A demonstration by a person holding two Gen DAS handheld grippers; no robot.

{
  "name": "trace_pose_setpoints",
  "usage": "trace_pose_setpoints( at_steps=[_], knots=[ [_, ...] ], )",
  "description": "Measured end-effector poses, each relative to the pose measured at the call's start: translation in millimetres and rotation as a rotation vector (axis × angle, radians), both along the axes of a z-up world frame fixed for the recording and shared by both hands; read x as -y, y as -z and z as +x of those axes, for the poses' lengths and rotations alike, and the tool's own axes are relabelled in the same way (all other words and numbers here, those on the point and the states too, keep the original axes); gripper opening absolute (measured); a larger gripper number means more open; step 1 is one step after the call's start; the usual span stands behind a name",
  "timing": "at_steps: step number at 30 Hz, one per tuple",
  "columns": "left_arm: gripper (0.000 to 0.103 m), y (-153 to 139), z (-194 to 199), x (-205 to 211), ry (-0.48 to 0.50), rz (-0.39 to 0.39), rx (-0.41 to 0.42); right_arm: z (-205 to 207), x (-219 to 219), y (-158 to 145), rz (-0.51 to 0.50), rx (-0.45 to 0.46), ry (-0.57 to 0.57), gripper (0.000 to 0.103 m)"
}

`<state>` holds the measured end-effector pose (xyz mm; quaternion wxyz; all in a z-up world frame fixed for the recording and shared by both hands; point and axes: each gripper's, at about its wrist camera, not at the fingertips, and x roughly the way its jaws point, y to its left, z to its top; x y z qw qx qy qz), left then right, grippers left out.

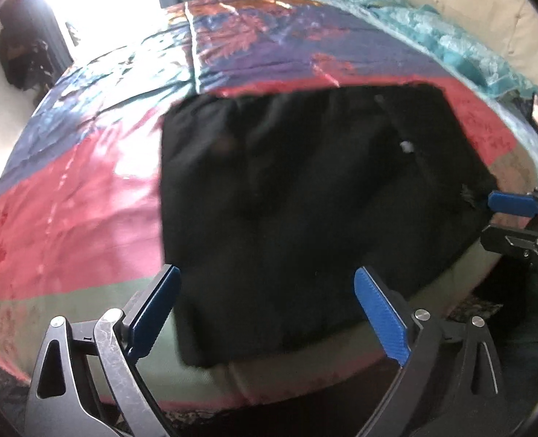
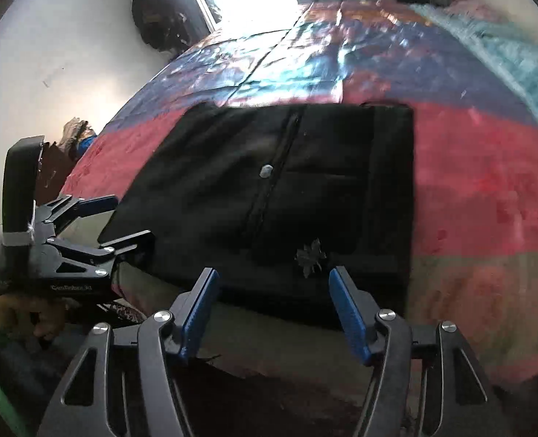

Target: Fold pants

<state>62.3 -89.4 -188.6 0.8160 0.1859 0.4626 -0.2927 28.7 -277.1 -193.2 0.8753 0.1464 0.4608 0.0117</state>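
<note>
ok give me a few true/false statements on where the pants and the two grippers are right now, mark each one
1. The black pants lie on a multicoloured bedspread. True.
2. The left gripper is clamped on the pants. False: its jaws stand wide apart and hold nothing.
3. The right gripper is open, at the near edge of the pants. True.
4. The pants are spread out at full length. False: they form a compact, roughly rectangular bundle.
5. A small silver button shows on the pants. True.
6. The pants hang off the bed onto the floor. False: they rest on top of the bed, near its edge.
</note>
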Motion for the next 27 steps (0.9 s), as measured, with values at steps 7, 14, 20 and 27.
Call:
trace_pose_setpoints(
  at_steps=[7,14,20,27],
  knots=[
    [0.097,-15,4,-33,-0.132,-0.004,0.0,-22,1,-21,-0.1,0.045,0.12,0.097],
    [0.097,-18,-3,-43,-0.163,0.03,0.041,-34,3,-14,-0.042,0.032,0.211,0.097],
    [0.097,-20,-4,-48,-0.172,0.04,0.048,-37,-6,-11,-0.067,0.027,0.202,0.097],
    [0.097,-11,-3,-54,-0.183,0.045,0.002,-40,-4,-3,-0.074,-0.009,0.22,0.097]
  ],
)
